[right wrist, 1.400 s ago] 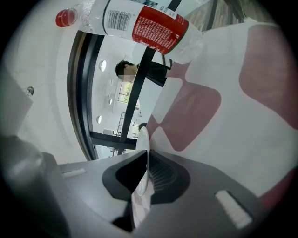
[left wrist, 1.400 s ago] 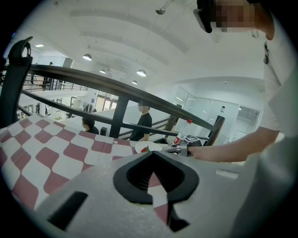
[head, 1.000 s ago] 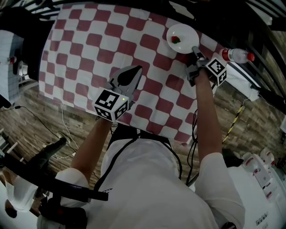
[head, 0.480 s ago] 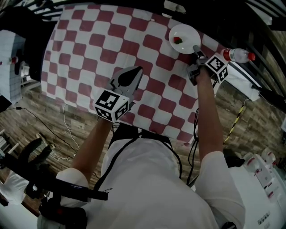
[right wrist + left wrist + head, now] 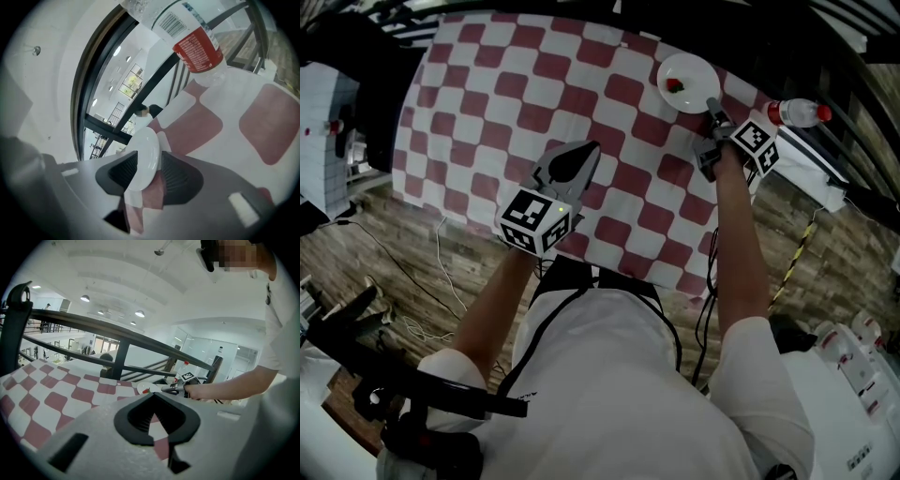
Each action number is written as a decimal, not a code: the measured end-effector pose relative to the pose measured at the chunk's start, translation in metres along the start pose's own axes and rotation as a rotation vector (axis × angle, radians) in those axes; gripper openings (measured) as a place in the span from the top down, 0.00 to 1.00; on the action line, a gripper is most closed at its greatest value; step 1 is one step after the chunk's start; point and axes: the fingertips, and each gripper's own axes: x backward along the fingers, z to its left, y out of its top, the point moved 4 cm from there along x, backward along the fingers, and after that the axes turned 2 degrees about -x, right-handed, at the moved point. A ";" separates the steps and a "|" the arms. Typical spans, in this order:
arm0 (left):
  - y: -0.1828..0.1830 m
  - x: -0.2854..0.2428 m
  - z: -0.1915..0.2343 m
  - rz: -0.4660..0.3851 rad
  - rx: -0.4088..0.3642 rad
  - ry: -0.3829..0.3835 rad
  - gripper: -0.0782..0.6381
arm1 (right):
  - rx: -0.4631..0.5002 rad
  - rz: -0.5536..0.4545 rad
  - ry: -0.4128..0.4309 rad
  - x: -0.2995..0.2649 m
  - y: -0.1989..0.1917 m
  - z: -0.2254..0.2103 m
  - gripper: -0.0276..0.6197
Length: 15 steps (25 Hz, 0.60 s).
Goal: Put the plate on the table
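Item: white plate (image 5: 697, 73), currently lying flat on the counter (image 5: 516, 84), which is wearing a red-and-white checked cloth. The plate is sitting at the far right of the cloth, near the far edge, and is carrying one small red piece of food (image 5: 674, 85) left of its middle. Right gripper (image 5: 711, 108): it is reaching to the plate's near rim, and its jaws are opening. The right gripper view is showing them spread wide with the rim standing between the ribbed pads and a visible gap on at least one side, so they are no longer seeming to clamp it. Left gripper (image 5: 591, 148): it is hovering over the middle of the cloth, well apart from the plate. Its jaws are meeting at the tips and holding nothing, with only checked cloth showing through the hollow behind them. Also present: a clear bottle with a red cap and red label (image 5: 795, 113), lying just off the counter's right edge, beside the right gripper. Status: the plate is appearing to rest on the counter under its own weight, so the setting-down is judged done and the release is under way. What is remaining, as far as can be judged, is drawing the right jaws back off the rim without dragging or tipping the plate.
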 end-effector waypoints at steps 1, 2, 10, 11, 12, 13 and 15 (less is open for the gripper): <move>0.000 0.002 -0.001 -0.001 -0.002 -0.001 0.89 | -0.004 -0.007 0.004 0.003 0.000 0.000 0.70; 0.001 0.004 -0.002 -0.003 -0.004 -0.003 0.89 | -0.007 -0.015 0.008 0.007 -0.001 0.001 0.71; 0.017 0.019 -0.018 -0.028 -0.031 -0.035 0.89 | 0.025 -0.070 0.078 0.049 -0.008 0.027 0.95; 0.019 0.020 -0.021 -0.031 -0.036 -0.041 0.89 | 0.030 -0.072 0.091 0.055 -0.011 0.031 0.95; 0.021 0.023 -0.023 -0.034 -0.041 -0.048 0.89 | 0.032 -0.074 0.103 0.061 -0.013 0.035 0.95; 0.023 0.025 -0.026 -0.036 -0.046 -0.055 0.89 | 0.033 -0.077 0.113 0.067 -0.015 0.038 0.95; 0.027 0.031 -0.031 -0.040 -0.056 -0.068 0.89 | 0.038 -0.083 0.130 0.081 -0.020 0.044 0.95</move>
